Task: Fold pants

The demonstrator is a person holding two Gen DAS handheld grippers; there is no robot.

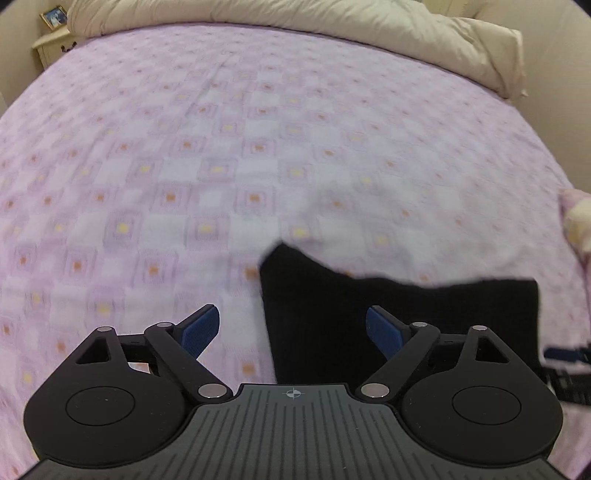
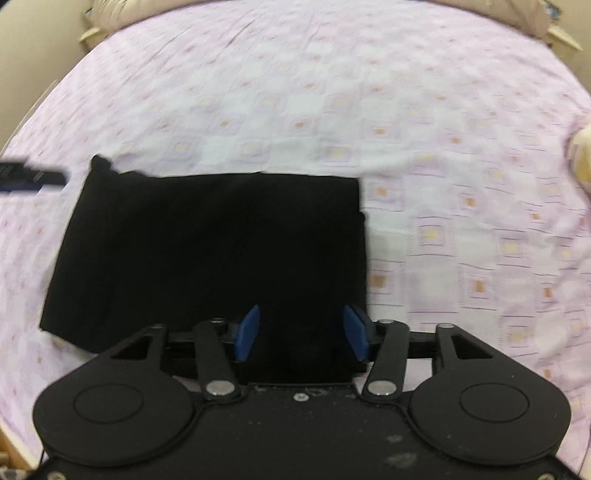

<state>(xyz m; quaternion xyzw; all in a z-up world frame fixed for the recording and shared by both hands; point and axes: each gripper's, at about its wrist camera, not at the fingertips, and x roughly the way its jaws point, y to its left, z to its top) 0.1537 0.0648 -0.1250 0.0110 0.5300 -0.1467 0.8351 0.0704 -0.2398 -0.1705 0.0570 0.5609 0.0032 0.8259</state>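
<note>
My left tongs (image 1: 293, 328) are spread wide with nothing between the blue pads (image 1: 201, 329). The black pants (image 1: 399, 328) lie flat on the bed just ahead of them and toward their right side, so the right pad sits over dark cloth and the left pad over bare sheet. I cannot tell whether that pad touches the cloth.

My right tongs (image 2: 302, 334) are also open, a bit narrower, and grip nothing. Here the pants (image 2: 207, 254) show as a folded, roughly rectangular bundle directly ahead, reaching from between the pads out to the left. One corner at the far left is rumpled and sticks up a little. The near edge of the bundle runs under the tong tips.

The bed (image 1: 221, 147) wears a lilac sheet with a pattern of small squares. Beyond the left tongs, at the far end, a cream duvet (image 1: 295, 22) is bunched up, and a small bedside table (image 1: 51, 46) with a framed picture (image 1: 54, 16) stands at the far left. Both views are blurred.
</note>
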